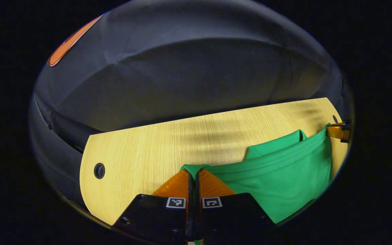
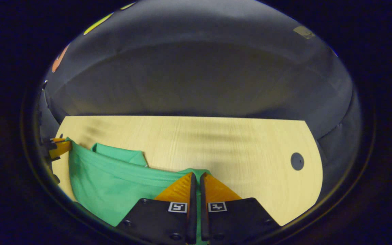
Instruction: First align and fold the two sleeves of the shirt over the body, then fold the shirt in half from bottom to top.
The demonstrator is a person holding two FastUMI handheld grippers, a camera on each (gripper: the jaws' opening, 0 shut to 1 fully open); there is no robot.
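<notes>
Closest to me in the left gripper view, my left gripper (image 1: 194,173) has its two fingers pressed together on a corner of the green shirt (image 1: 284,173), with a little tab of cloth poking out past the tips. In the right gripper view my right gripper (image 2: 196,177) does the same, its fingers pinched tight on the opposite corner of the shirt (image 2: 114,183), cloth showing in the thin slit between them. The shirt is a plain bright green knit, and the edge stretched between my two grippers carries a stitched hem line that sags in a shallow curve. Behind that edge a second layer of the same cloth stands up in a soft peak, so the garment looks doubled over. It hangs just above the near part of the pale wooden table (image 1: 141,153), which carries a round dark hole (image 1: 99,170) toward its left end and another hole (image 2: 297,161) toward its right. Faint striped shadows cross the wood beyond the shirt. The dark cloth wall (image 1: 189,68) of the booth rises behind the table's far edge.
</notes>
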